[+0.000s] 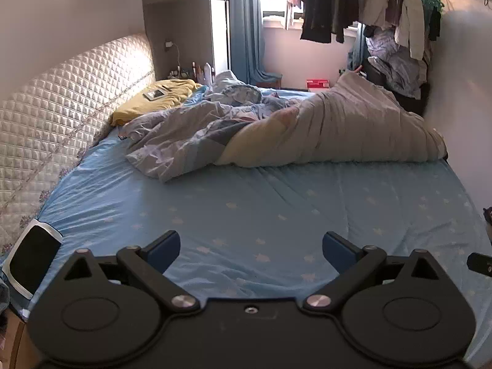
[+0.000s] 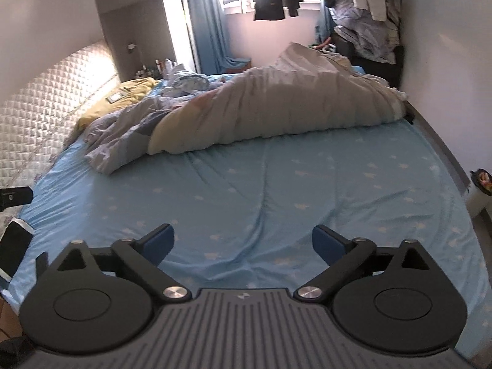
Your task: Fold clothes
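My left gripper [image 1: 251, 247] is open and empty above the near part of a bed with a light blue star-print sheet [image 1: 246, 209]. My right gripper [image 2: 243, 240] is open and empty above the same sheet [image 2: 276, 184]. A crumpled grey-blue patterned cloth [image 1: 184, 135] lies on the far half of the bed, also in the right wrist view [image 2: 123, 135]. A yellow garment [image 1: 153, 98] lies by the headboard, also in the right wrist view [image 2: 120, 98]. No garment lies near either gripper.
A rumpled grey duvet [image 1: 353, 129] heaps across the far right of the bed. A quilted white headboard [image 1: 61, 113] runs along the left. Clothes hang on a rack [image 1: 369, 9] by the window. A black device [image 1: 33, 258] sits at the bed's near left corner. A white bin [image 2: 479, 193] stands right.
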A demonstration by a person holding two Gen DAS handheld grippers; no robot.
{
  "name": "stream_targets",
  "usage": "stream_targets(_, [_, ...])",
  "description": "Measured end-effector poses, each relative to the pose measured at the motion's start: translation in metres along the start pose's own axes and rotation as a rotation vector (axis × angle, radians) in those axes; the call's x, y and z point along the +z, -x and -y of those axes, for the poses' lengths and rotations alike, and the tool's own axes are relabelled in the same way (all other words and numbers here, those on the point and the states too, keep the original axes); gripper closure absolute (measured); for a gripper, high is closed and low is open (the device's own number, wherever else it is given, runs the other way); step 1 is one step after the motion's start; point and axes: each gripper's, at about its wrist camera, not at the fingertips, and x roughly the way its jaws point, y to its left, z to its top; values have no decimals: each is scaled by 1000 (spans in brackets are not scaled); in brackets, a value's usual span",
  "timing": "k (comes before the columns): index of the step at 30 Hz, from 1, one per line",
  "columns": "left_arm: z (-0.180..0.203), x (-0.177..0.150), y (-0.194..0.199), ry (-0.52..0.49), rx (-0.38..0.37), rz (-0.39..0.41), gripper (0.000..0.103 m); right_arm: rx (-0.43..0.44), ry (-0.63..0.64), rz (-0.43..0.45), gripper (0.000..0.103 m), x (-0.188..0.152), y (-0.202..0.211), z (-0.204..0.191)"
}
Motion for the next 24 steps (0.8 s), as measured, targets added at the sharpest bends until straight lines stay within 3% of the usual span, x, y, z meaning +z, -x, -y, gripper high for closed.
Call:
stream_targets(8, [19,-2,-4,-27,-23,-34,4,-7,-36,-23,2,-6,5,9])
stream_targets(24, [-11,3,-21,-39,-71,-67,4,-69,-25,21,3,0,10,-29])
